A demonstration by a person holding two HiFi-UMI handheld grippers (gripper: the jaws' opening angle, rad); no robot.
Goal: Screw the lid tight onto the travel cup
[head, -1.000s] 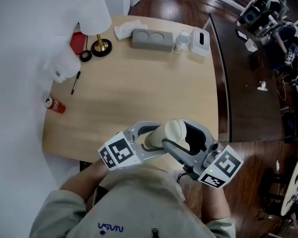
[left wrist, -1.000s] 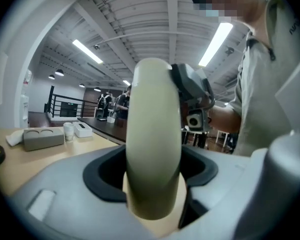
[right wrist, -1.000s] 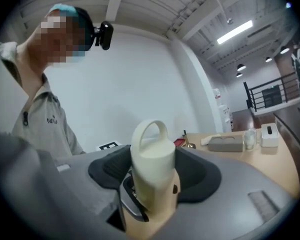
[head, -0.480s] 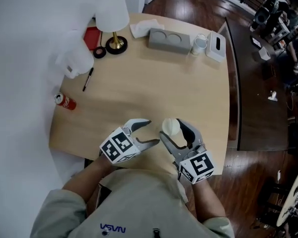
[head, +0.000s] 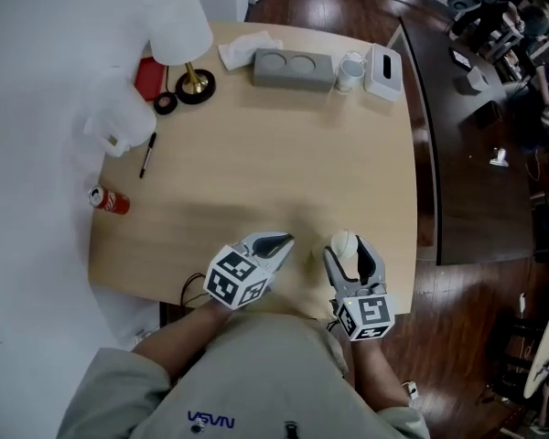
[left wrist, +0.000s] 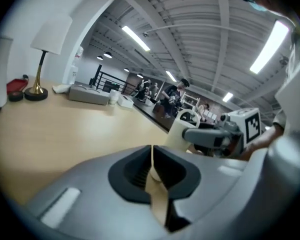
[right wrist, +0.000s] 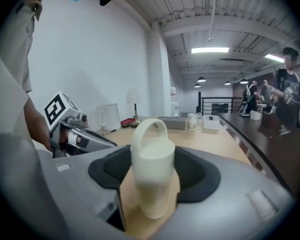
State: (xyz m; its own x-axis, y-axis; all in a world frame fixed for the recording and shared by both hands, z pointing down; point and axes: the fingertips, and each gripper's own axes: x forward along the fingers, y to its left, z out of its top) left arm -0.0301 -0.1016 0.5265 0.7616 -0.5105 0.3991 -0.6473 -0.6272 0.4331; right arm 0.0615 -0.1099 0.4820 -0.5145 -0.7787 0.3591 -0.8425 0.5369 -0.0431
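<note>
The cream travel cup (head: 343,241) stands upright near the table's front edge, and my right gripper (head: 350,249) is shut on its body. In the right gripper view the cup (right wrist: 152,159) fills the space between the jaws, and its lid with a loop handle (right wrist: 150,126) sits on top. My left gripper (head: 280,242) lies just left of the cup, apart from it. Its jaws have just been closing and now meet with nothing between them (left wrist: 152,156). From the left gripper view the cup (left wrist: 181,131) shows in the right gripper (left wrist: 210,136).
On the wooden table (head: 284,163), a lamp (head: 194,82), grey two-hole block (head: 293,67), mug (head: 350,69) and white box (head: 383,69) line the far edge. A white jug (head: 114,122), pen (head: 147,152) and red can (head: 108,199) lie left. A dark table (head: 462,135) stands right.
Both grippers have come down toward the table's front edge. The left jaws went from open to shut and drew away from the cup, which stays in the right gripper.
</note>
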